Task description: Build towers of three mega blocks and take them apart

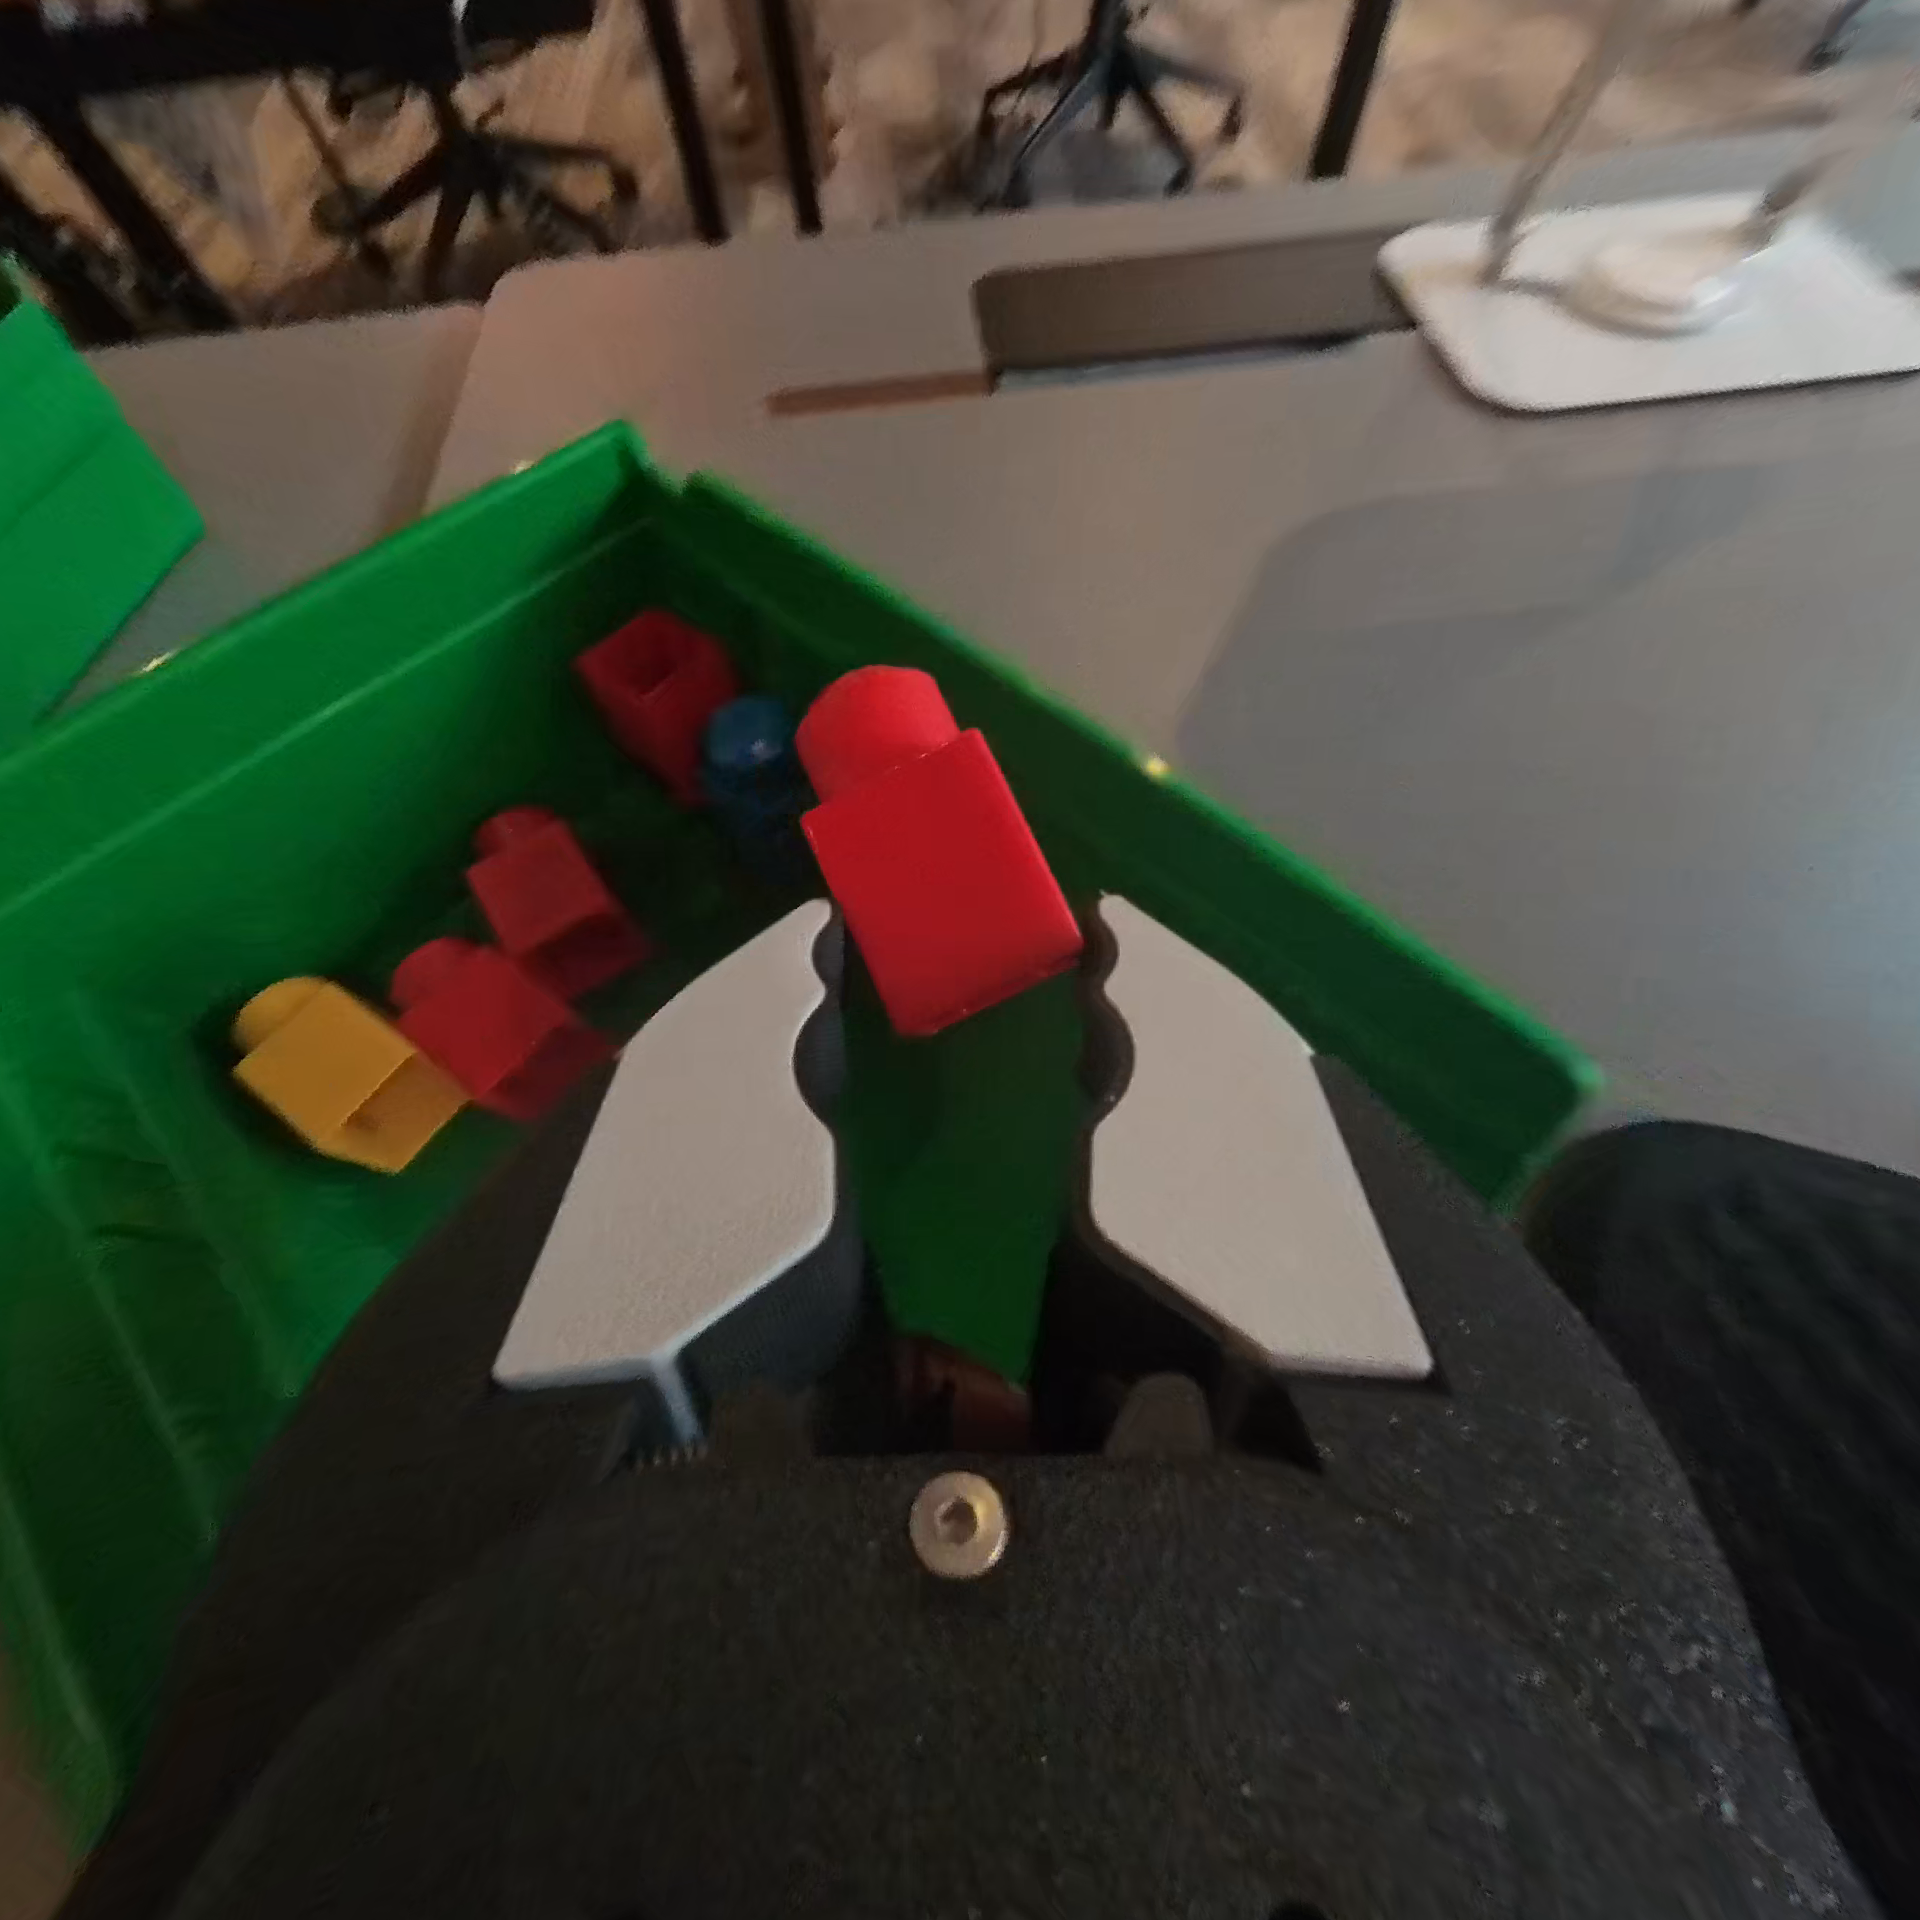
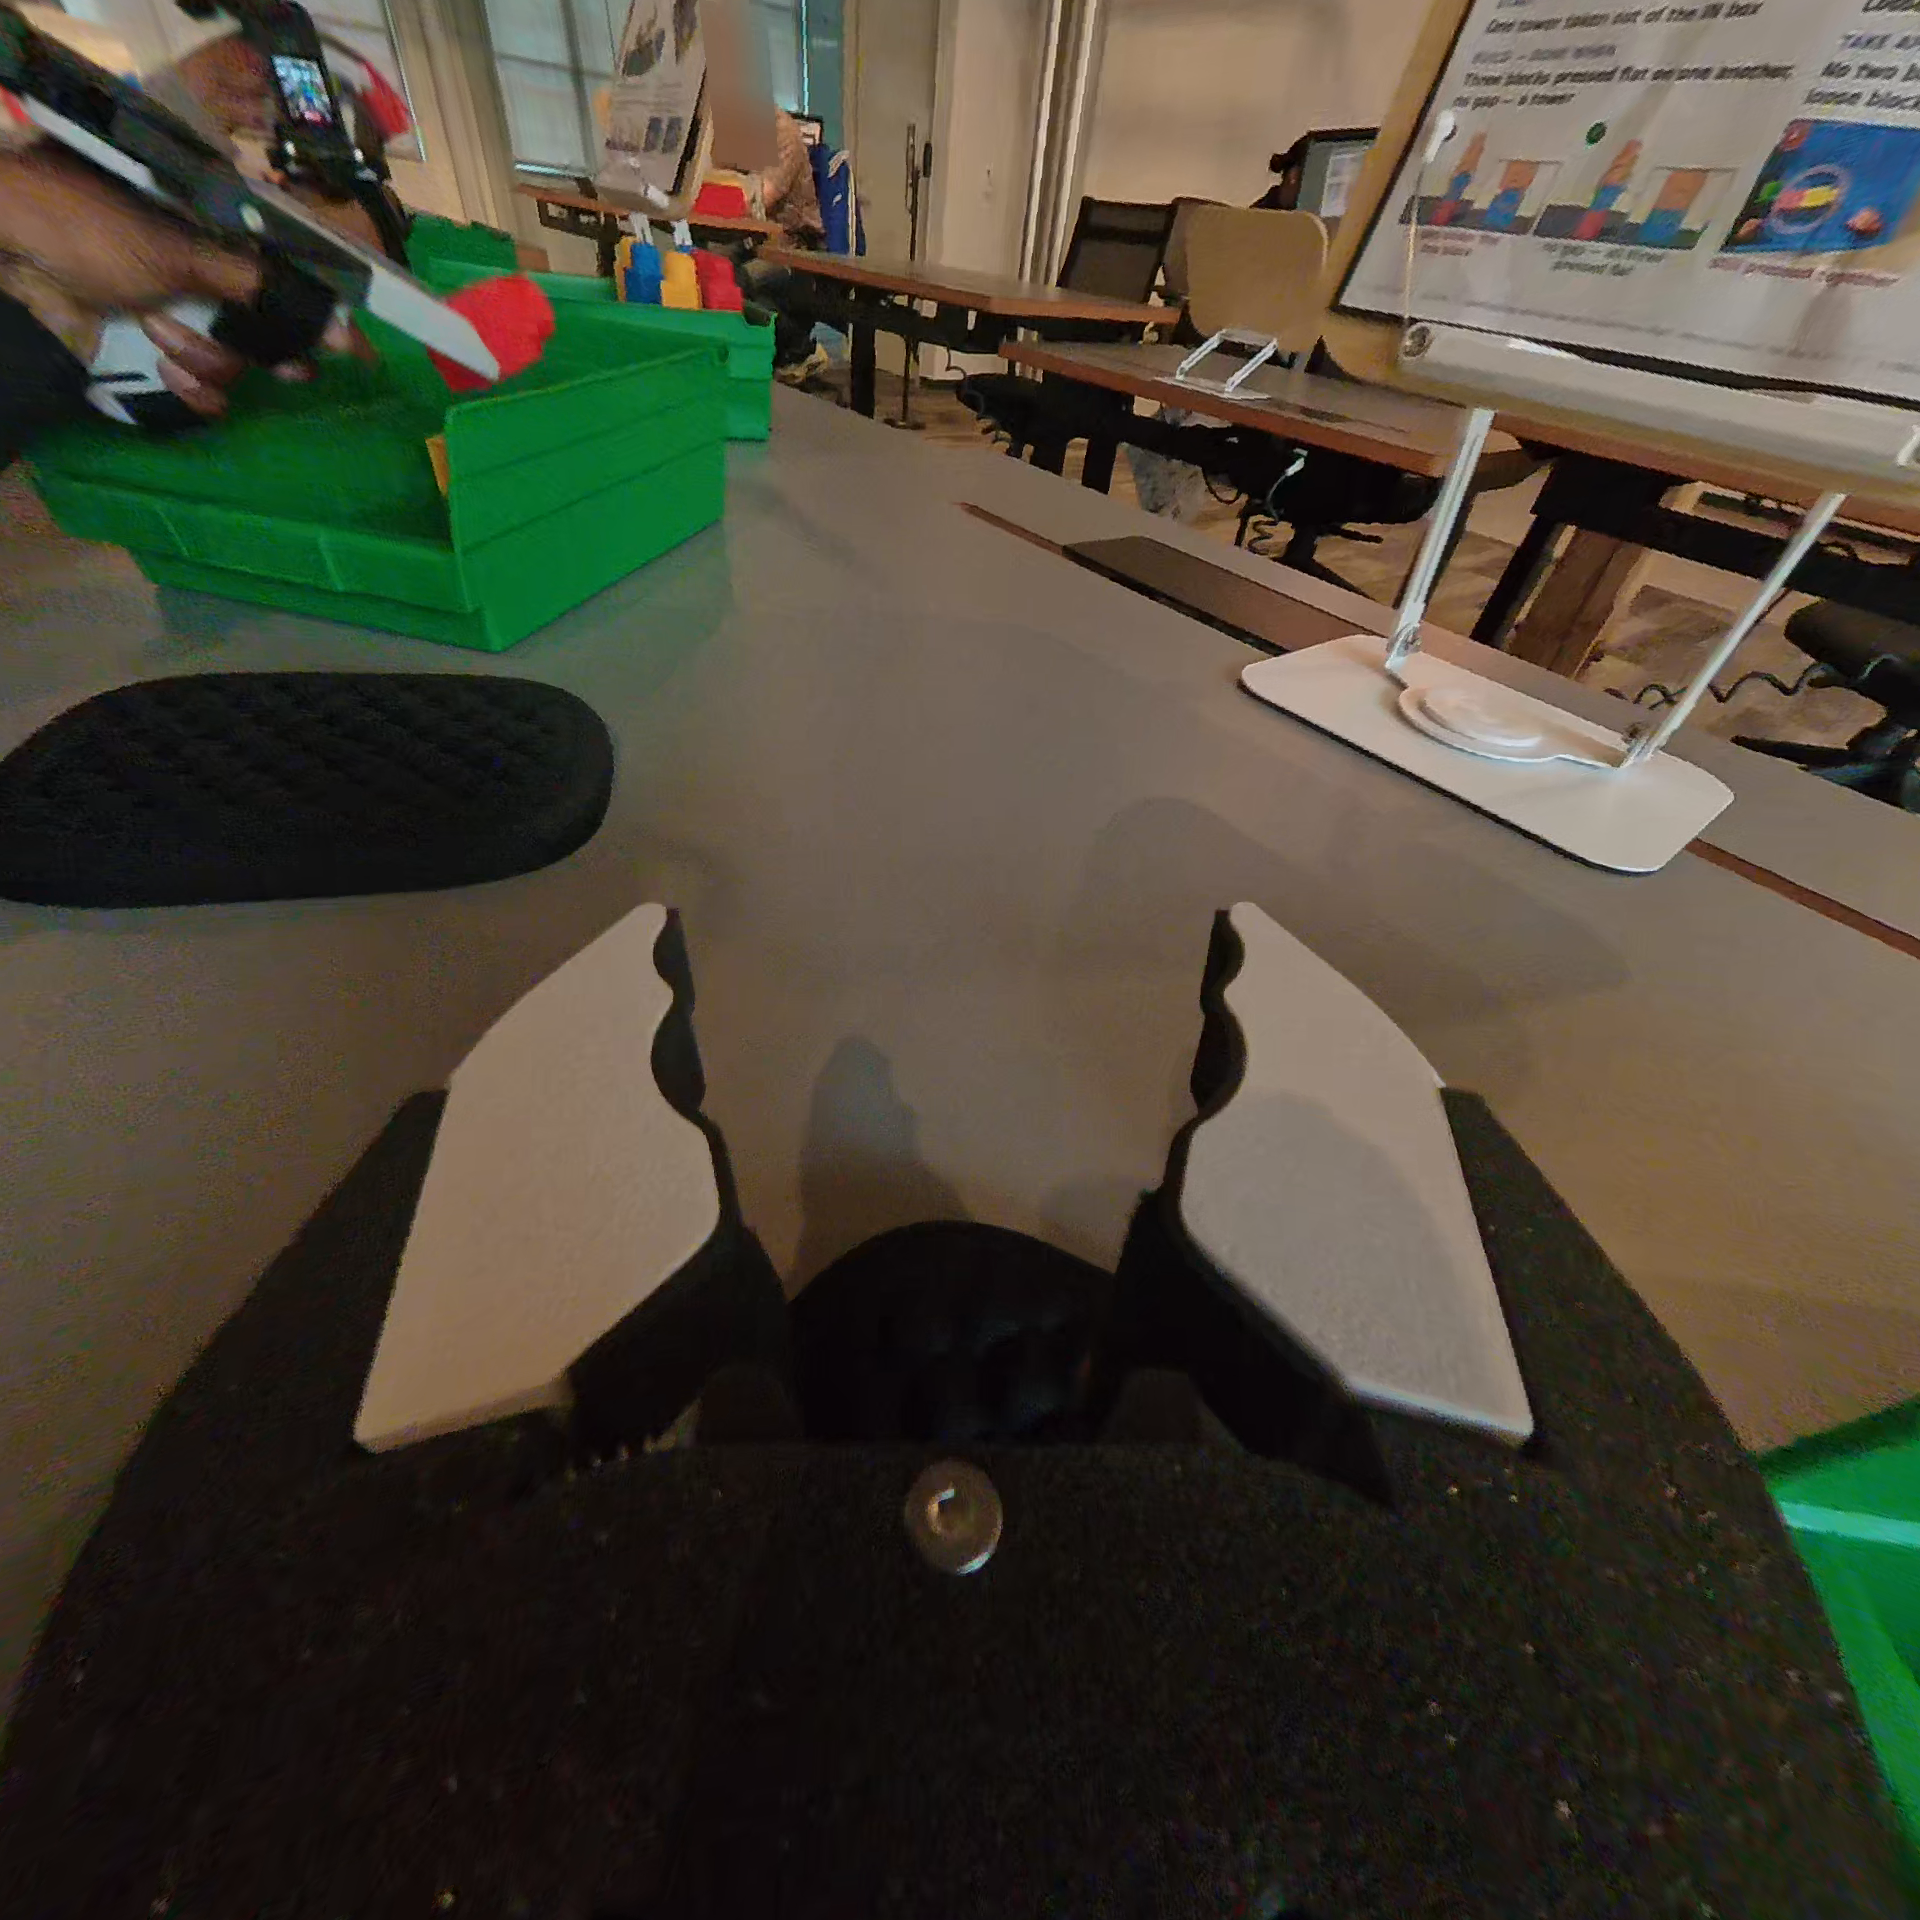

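Note:
My left gripper (image 1: 966,925) is shut on a red mega block (image 1: 925,831) at its fingertips, stud pointing away, above the green bin (image 1: 312,727). In the bin lie three loose red blocks (image 1: 655,696) (image 1: 545,894) (image 1: 483,1013), a blue block (image 1: 753,769) and a yellow block (image 1: 332,1070). The right wrist view shows the left gripper (image 2: 468,343) with the red block (image 2: 509,312) over the same bin (image 2: 582,488) at the far left. My right gripper (image 2: 945,935) is open and empty, low over the grey table.
A black pad (image 2: 291,779) lies on the table beside the bin. A white stand (image 2: 1486,748) holds an instruction board (image 2: 1662,156) at the right. A second green bin with standing coloured blocks (image 2: 675,275) is behind. Another green bin's corner (image 2: 1860,1558) shows at the lower right. Tip to tip, the grippers are about 45 cm apart.

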Demonstrator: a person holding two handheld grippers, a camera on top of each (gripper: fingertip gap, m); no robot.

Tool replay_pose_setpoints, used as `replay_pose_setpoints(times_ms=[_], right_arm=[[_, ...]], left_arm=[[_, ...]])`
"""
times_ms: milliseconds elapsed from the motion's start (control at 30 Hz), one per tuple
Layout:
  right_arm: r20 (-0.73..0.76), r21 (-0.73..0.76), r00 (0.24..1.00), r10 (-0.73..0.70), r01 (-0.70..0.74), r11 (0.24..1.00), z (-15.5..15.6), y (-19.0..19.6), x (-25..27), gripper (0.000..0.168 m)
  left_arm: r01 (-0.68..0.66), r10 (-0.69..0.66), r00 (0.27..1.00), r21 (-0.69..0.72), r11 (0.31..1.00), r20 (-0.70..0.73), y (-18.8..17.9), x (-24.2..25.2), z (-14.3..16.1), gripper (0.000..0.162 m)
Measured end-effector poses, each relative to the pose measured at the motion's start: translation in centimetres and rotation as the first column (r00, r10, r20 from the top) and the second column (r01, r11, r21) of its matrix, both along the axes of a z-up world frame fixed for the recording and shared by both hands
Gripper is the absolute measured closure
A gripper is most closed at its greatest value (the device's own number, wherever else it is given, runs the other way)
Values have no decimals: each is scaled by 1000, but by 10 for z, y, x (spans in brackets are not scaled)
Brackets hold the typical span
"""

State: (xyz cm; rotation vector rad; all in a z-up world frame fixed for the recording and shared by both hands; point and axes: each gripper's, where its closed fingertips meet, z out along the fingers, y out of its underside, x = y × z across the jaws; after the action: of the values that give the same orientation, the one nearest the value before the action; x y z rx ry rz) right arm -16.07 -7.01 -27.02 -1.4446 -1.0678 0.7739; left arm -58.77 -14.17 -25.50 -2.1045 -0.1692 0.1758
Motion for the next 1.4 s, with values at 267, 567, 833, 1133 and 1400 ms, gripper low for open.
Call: replay_pose_setpoints(times_ms=[267,567,833,1133,1400], right_arm=[[105,24,994,39,-41,999,-12,-7,-9,74],[139,17,988,68,-71,997,-17,-10,-12,75],[131,-34,967,221,-218,975,-10,-26,-19,83],[261,-22,788,558,-573,819,39,-81,-67,81],[307,-129,586,750,-755,643,53,-103,-118,90]], left_arm=[[370,-383,923,359,857,-35,11,117,49,120],[597,-737,676,605,527,-24,4,228,57,121],[705,-861,491,640,305,-130,-9,280,39,121],[775,-889,416,586,237,-190,-16,298,24,121],[802,-906,346,578,150,-245,-29,305,24,121]])
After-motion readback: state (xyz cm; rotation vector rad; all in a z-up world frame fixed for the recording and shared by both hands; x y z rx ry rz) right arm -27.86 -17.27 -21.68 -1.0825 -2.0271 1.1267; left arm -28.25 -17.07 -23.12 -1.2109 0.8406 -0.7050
